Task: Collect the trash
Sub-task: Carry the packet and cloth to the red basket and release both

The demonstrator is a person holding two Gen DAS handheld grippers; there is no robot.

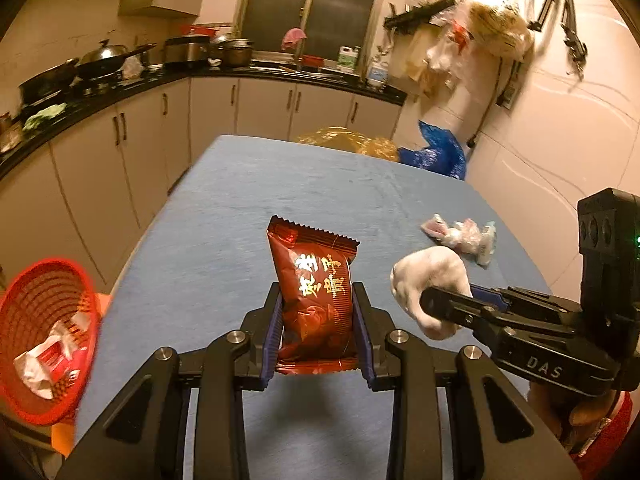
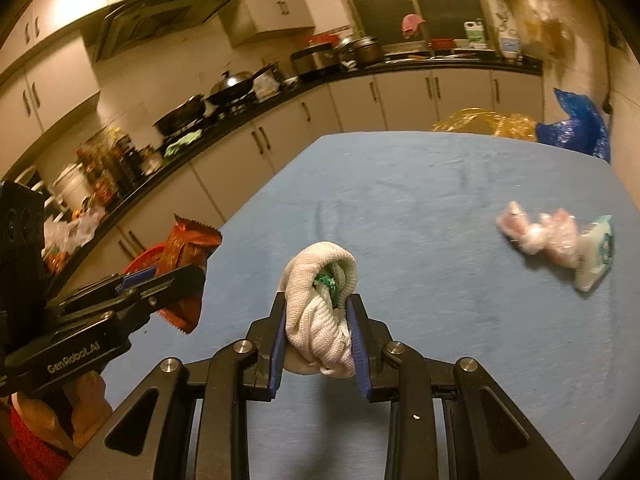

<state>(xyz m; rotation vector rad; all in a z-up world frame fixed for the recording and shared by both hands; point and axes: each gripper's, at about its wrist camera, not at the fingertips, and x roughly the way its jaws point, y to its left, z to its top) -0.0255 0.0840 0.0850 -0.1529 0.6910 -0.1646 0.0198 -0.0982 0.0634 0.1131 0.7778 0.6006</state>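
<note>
My left gripper has its jaws squeezed on a red snack bag, up above the blue table. My right gripper pinches a white balled-up cloth with its jaws. The red basket sits past the table's left edge, with some trash in it. The snack bag is slippery and could slide out early. My two grippers are close together and could bump. More crumpled wrappers lie on the table, easy to forget.
</note>
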